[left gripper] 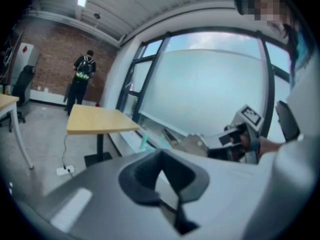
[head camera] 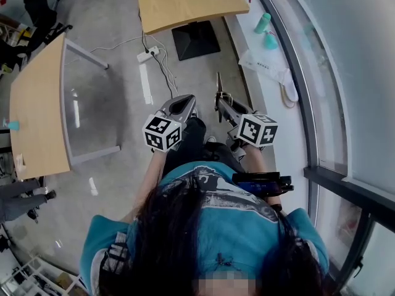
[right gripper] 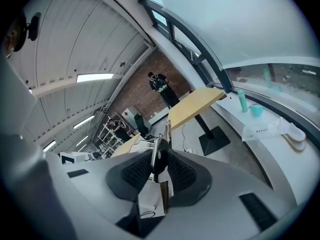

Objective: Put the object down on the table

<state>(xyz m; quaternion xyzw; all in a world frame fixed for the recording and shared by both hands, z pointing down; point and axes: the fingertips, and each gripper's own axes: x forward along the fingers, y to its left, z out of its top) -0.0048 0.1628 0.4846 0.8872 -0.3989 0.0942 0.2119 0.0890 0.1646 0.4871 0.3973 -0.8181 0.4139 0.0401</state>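
Grey floor point(head camera: 111, 103) between wooden tabletops point(head camera: 185, 2). The left tool point(head camera: 185, 100) tilts slightly down, pressed together and empty. The right tool point(head camera: 221, 100) pinches a thin metal strip point(head camera: 218, 82).

The left gripper point(left gripper: 176, 199) has its dark pads meeting at the tips, with nothing caught between them. Ahead and to its left stands a wooden table point(left gripper: 100, 120) on a dark post, a white power strip point(left gripper: 65, 170) on the floor below it. Further off on that side, a person point(left gripper: 82, 76) in dark clothes faces a brick wall point(left gripper: 47, 59). Straight ahead rises a big window point(left gripper: 210, 89). To the right, a hand carries the right gripper point(left gripper: 200, 145) with its marker cube point(left gripper: 251, 116).
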